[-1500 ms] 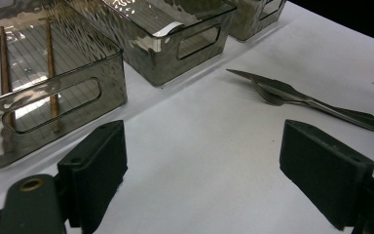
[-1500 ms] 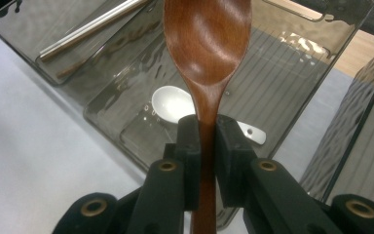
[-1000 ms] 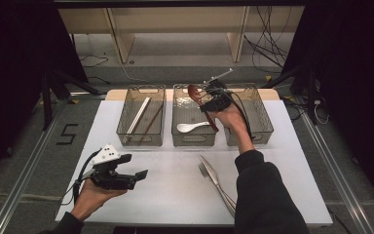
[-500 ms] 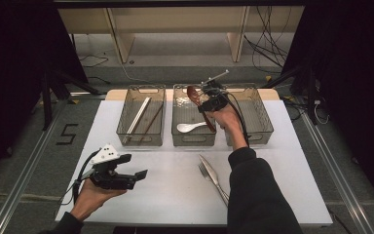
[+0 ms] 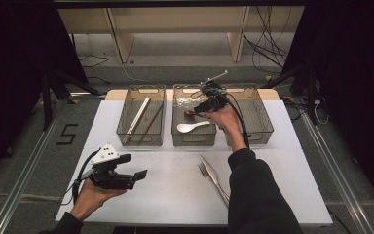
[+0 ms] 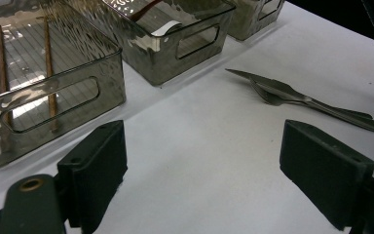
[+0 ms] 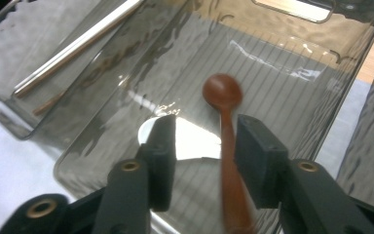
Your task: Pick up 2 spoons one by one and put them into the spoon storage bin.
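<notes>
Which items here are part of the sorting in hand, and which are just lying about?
In hand: right claw, jaws just opened; wooden spoon; middle bin.

Lying about: white spoon, chopsticks, fork and knife, right bin, idle left claw.

chopsticks [image 5: 141, 117] in left bin [image 5: 141, 138], fork [image 5: 214, 181] — knife [image 6: 292, 92]

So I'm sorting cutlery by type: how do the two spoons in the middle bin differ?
The wooden spoon is reddish brown, while the white spoon is pale and glossy. The wooden spoon sits between the jaws of the right gripper, which have just been opening, and looks blurred; the white spoon lies flat on the floor of the middle bin. Both are in that bin.
</notes>
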